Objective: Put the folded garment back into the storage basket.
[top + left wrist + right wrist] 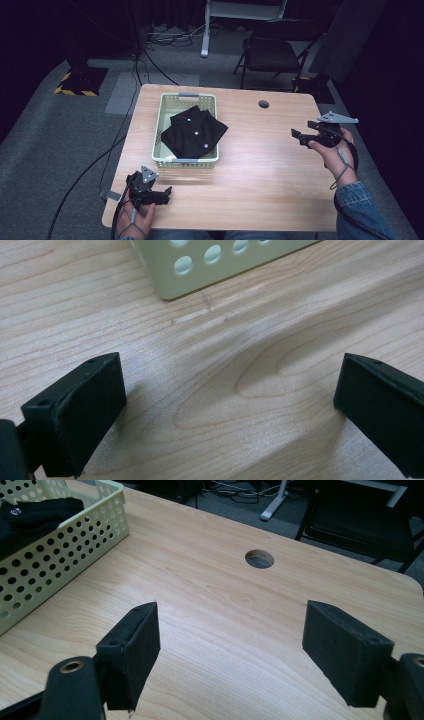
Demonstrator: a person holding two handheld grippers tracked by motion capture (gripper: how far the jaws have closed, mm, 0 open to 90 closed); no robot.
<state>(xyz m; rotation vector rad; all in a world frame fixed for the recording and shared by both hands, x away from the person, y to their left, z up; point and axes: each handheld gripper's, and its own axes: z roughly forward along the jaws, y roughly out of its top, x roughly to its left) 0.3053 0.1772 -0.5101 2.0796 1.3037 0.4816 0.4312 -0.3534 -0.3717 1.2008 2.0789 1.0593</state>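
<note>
Folded black shirt sits in the basket mid-worktop, packed away. Left gripper rests low near the basket corner, jaws wide, empty — right gripper well apart, jaws wide, empty, clear of it.

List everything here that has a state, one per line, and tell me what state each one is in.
Black shirt: folded, lying in the basket, buttons up.
Basket: upright on the table, holding the shirt.
Left gripper: jaws open, nothing between them, low over the table.
Right gripper: jaws open, nothing between them, above the table's right side.
Folding chair: unfolded, unoccupied, behind the table.
</note>
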